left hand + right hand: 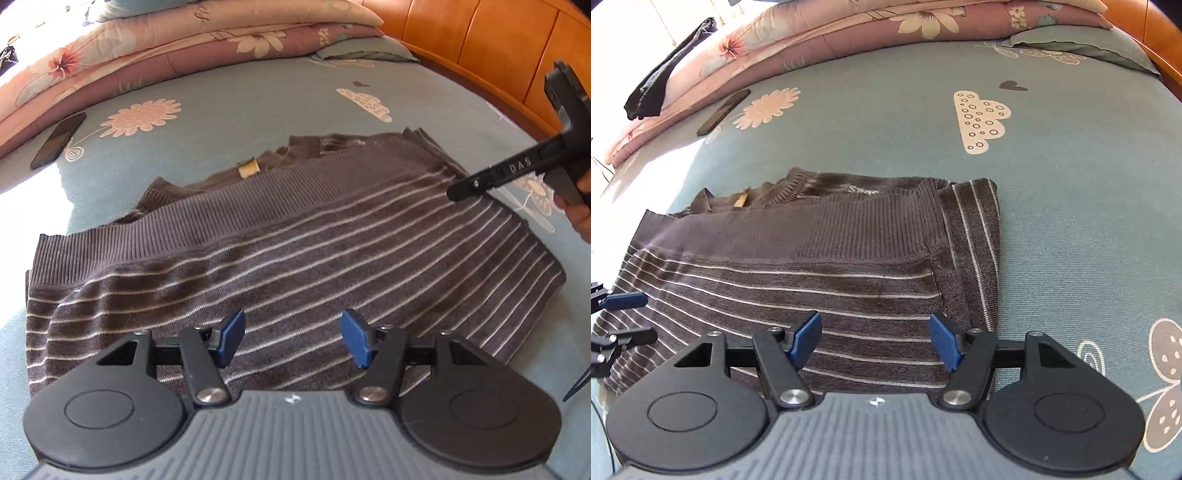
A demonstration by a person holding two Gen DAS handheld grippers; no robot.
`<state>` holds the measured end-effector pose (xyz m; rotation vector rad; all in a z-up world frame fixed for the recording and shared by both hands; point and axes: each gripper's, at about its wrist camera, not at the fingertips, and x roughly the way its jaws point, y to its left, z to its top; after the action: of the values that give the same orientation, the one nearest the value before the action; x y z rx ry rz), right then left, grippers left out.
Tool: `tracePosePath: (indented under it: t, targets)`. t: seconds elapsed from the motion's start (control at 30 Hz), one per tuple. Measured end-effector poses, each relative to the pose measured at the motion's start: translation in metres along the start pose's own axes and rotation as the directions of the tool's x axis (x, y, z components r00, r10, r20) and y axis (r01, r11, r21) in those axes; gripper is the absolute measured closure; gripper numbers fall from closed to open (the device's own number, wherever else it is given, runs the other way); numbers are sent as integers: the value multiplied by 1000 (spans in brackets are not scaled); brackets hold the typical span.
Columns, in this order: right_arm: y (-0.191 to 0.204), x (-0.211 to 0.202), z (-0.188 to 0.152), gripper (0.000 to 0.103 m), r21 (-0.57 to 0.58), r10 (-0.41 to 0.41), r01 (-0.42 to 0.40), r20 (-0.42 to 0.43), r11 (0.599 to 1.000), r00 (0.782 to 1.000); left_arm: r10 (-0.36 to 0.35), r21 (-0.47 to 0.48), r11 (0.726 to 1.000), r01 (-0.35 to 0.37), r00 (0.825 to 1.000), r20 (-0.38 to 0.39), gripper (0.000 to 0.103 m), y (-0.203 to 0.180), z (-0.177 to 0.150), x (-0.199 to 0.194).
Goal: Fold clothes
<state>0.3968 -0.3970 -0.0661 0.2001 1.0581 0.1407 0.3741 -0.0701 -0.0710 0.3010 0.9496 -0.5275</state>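
Note:
A grey-brown sweater [295, 240] with thin white stripes lies folded flat on the teal bed sheet [258, 96]; its collar and a tan label point away from me. My left gripper [292, 332] hovers open over the sweater's near edge, its blue pads apart with only cloth below them. In the right wrist view my right gripper [874, 332] also stands open above the sweater [812, 266], near its right folded edge. The right gripper [456, 192] shows from the side at the sweater's far right corner, held by a hand [580, 218]. The left gripper [626, 317] pokes in at the left edge.
A dark phone [57, 140] lies on the sheet at the far left. Folded floral quilts [147, 44] are stacked along the back, with a dark garment [665, 74] draped on them. A pillow [1082, 44] and a wooden headboard [480, 44] stand at the right.

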Motion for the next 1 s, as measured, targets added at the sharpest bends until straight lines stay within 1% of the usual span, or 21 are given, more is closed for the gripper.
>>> tracePosePath:
  t: [0.03,0.07,0.13,0.17,0.2,0.23,0.3,0.37,0.4,0.47,0.5,0.53,0.6,0.67,0.7,0.73,0.77,0.8,0.9,0.97,1.0]
  targets:
    - [-5,3,-1,34,-1,-37,37,-7,999,999,44,10,999,-44,999,-19,43,-2,-4,8]
    - [-9,2,-1,34,14,-74,74,-3,997,997,46,-31,998,-47,999,-15,40,5,-4,8]
    - [-19,-2,-1,33,45,-142,141,2,989,990,50,-116,992,-50,999,-7,41,18,-2,9]
    - [-24,-10,-2,33,69,-143,142,2,987,990,47,-166,985,-46,999,2,43,26,2,4]
    - [-28,-17,-4,33,91,-140,139,3,986,990,52,-177,983,-50,999,11,43,28,4,-2]
    - [-29,-26,-6,33,103,-119,117,9,988,993,58,-174,983,-52,998,26,43,28,6,-10]
    - [-24,-44,-14,28,112,-80,77,23,991,996,29,-154,988,-22,999,42,42,19,4,-23]
    - [-12,-56,-23,26,103,-37,33,32,994,999,-1,-133,991,8,998,58,41,11,2,-37]
    - [-5,-60,-28,26,93,-14,11,33,996,999,-14,-123,992,22,998,63,39,6,0,-43]
    - [11,-61,-38,23,66,11,-13,27,998,1000,-28,-107,994,33,998,49,35,-6,-11,-42]
    - [22,-59,-45,21,46,17,-18,17,999,1000,-35,-99,994,39,999,42,35,-13,-17,-41]
    - [30,-54,-51,21,29,12,-12,3,1000,1000,-41,-94,995,44,999,32,35,-18,-23,-40]
    - [43,-40,-63,21,-10,-20,20,-39,1000,999,-46,-122,992,45,999,-8,35,-24,-38,-30]
    - [53,-28,-74,21,-57,-75,71,-66,996,995,-60,-157,986,52,997,-43,35,-27,-52,-23]
    - [56,-23,-79,18,-68,-91,86,-71,994,993,-60,-181,982,48,996,-59,35,-29,-60,-22]
    - [58,-20,-83,14,-73,-98,93,-69,993,993,-65,-202,978,53,996,-53,34,-31,-67,-25]
    - [59,-18,-85,5,-76,-95,90,-71,993,993,-71,-222,973,58,996,-48,30,-33,-75,-29]
    - [60,-16,-87,0,-79,-93,87,-73,993,993,-78,-231,971,63,996,-53,29,-35,-79,-32]
    - [63,-10,-91,0,-94,-122,115,-71,989,990,-88,-226,971,72,994,-60,29,-41,-84,-44]
    - [67,-6,-91,0,-122,-149,139,-76,983,986,-104,-223,970,97,994,-18,29,-40,-81,-53]
    - [69,-5,-92,0,-130,-161,151,-74,980,984,-99,-216,971,98,995,5,29,-38,-78,-56]
